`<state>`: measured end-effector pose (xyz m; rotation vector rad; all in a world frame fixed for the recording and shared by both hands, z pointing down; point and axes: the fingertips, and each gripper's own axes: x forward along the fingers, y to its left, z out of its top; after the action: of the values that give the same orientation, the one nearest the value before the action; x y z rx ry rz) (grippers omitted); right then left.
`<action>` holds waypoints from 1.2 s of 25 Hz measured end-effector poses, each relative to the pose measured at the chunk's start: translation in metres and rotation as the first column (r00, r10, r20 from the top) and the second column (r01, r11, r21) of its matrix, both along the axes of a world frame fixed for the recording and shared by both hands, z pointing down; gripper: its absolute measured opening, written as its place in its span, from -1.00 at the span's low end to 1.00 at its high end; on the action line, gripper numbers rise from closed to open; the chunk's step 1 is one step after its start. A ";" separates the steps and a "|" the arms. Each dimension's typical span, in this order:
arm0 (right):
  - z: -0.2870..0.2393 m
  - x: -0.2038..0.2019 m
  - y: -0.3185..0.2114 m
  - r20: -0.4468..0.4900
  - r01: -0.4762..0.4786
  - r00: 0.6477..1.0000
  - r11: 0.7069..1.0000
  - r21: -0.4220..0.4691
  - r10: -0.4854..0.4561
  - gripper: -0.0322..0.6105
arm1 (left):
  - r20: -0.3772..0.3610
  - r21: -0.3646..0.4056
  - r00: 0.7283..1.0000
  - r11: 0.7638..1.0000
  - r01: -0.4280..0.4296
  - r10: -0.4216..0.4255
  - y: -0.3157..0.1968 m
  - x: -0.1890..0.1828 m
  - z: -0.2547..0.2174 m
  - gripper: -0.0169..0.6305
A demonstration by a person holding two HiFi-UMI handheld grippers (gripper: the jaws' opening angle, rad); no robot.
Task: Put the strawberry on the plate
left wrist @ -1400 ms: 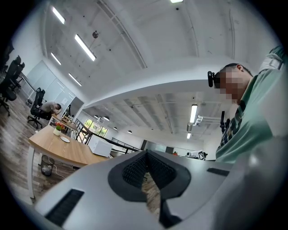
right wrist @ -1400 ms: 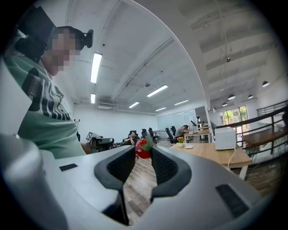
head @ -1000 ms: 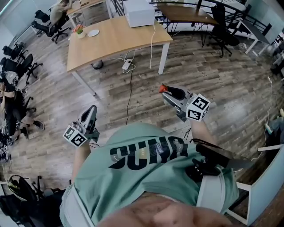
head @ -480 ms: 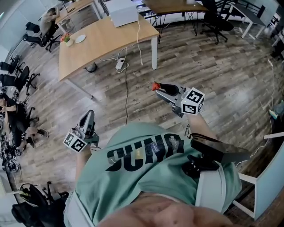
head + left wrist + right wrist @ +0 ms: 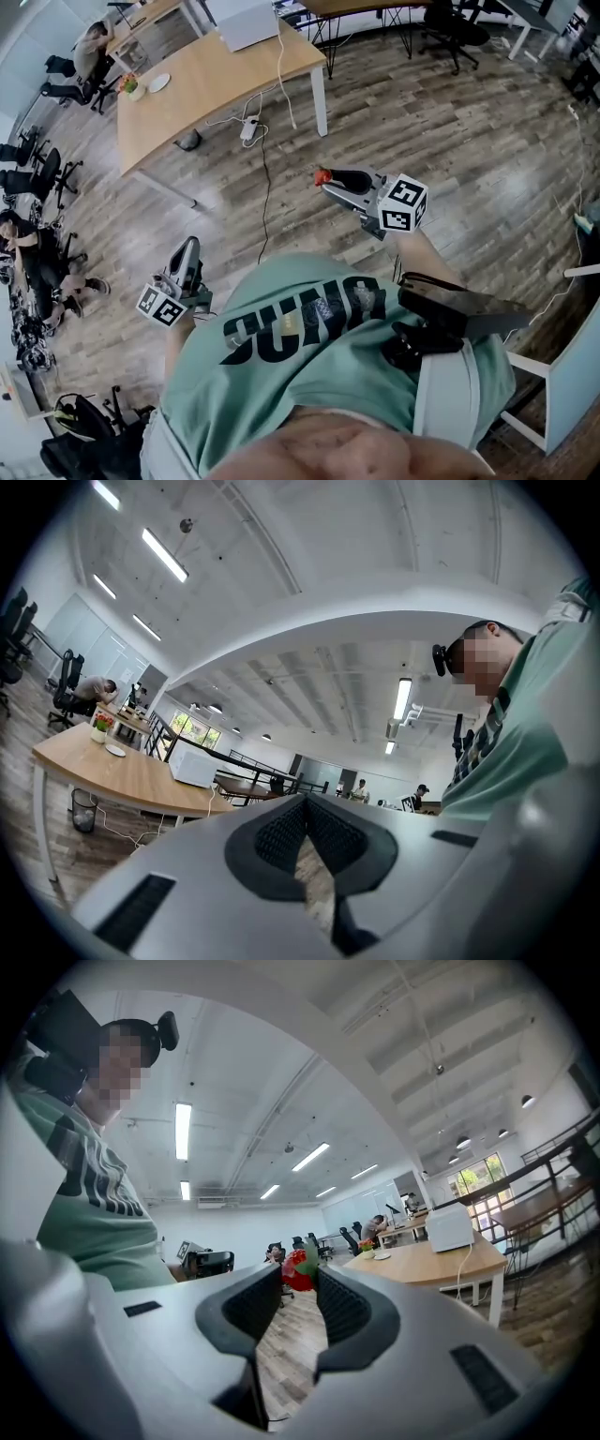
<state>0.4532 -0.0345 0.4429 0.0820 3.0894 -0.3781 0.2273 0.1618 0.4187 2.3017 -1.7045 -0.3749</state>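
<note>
R claw (image 5: 300, 1283) nips strawberry (image 5: 294, 1272) at tips; L claw (image 5: 305, 803) closed tip-to-tip, holding nothing.

Red strawberry (image 5: 295, 1271); white plate (image 5: 158, 82); green shirt (image 5: 309, 384)

Wearer: mint-green T-shirt (image 5: 309, 384) with dark block lettering (image 5: 281, 323) across the chest, black clip-on unit (image 5: 445, 323) on a pale strap (image 5: 439, 403) at the hip; left hand-held gripper (image 5: 191, 244) and right hand-held gripper (image 5: 330, 181) pale grey, black ribbed pads (image 5: 253, 1303), white cubes (image 5: 403, 204) bearing black square markers.
</note>
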 end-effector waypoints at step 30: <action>-0.047 -0.372 0.037 -0.137 0.043 0.990 0.989 0.145 -0.023 -0.51 | -0.091 0.110 0.996 0.994 0.011 -0.001 0.031 -0.370 0.021 -0.93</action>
<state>0.0816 0.0020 0.3964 0.1155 3.2498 -0.1616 -0.1431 0.1931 0.4399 2.3176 -1.6861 -0.5798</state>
